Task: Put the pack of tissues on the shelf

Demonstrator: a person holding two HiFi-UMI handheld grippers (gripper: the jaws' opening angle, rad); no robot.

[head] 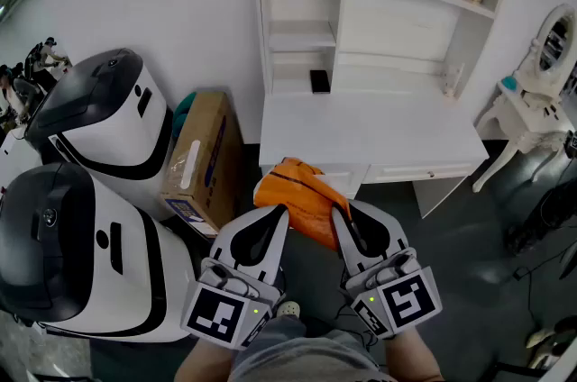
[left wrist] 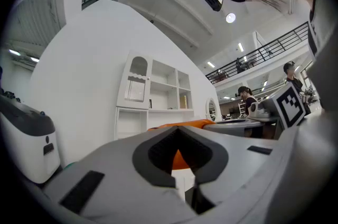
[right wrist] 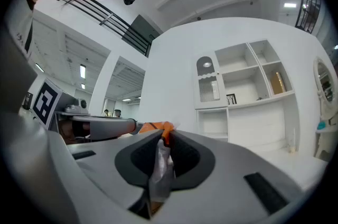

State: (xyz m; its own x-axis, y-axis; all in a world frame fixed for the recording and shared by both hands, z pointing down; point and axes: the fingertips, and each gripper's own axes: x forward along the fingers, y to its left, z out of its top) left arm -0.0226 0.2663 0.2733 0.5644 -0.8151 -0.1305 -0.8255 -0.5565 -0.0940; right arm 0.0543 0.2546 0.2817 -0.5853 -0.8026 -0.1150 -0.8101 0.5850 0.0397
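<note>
Left of the white counter (head: 361, 132) a cardboard box (head: 203, 159) leans on edge, farther left stand two white machines with black domed tops (head: 99, 114), at its back left stands a small black object (head: 319, 81), and to its right a white dressing table with an oval mirror (head: 541, 69).

Left gripper (head: 273, 218) and right gripper (head: 343, 216) side by side, near level, both jaws clamped on pack of tissues (head: 302, 185).
</note>
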